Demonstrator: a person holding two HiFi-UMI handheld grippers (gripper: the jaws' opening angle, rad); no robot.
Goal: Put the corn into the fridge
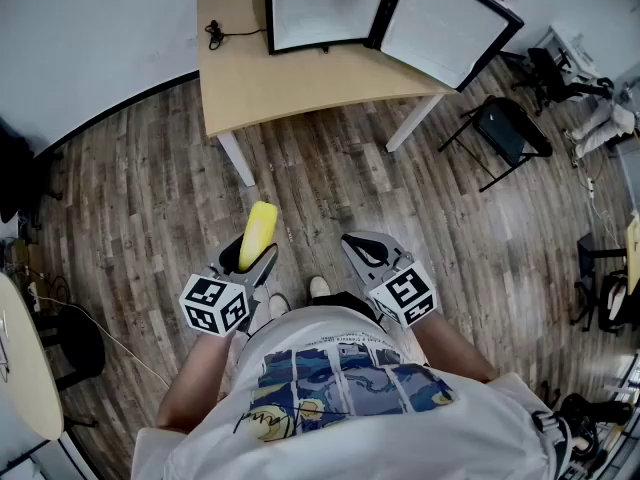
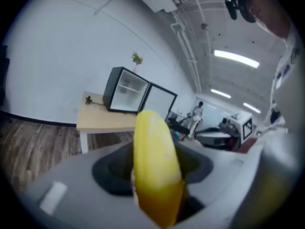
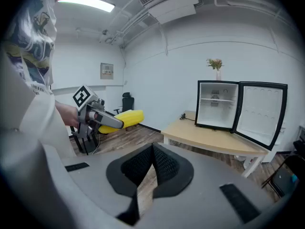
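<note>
The corn [image 1: 259, 233] is a smooth yellow cob, and my left gripper [image 1: 254, 256] is shut on its lower end, so it sticks up and forward past the jaws. In the left gripper view the corn [image 2: 155, 161] fills the centre. My right gripper [image 1: 364, 250] is held beside it, shut with nothing between its pads [image 3: 162, 163]. The right gripper view shows the corn [image 3: 125, 118] off to the left. The small black fridge [image 1: 320, 8] stands on the far end of a wooden table [image 1: 290, 83], with its door [image 1: 445, 23] swung open to the right and white shelves bare inside.
I stand on wood floor some way back from the table. A black cable [image 1: 213, 34] lies on the table left of the fridge. A black folding chair [image 1: 505, 133] is at the right, and a round table edge [image 1: 30, 368] at the left. A small plant [image 3: 215, 65] tops the fridge.
</note>
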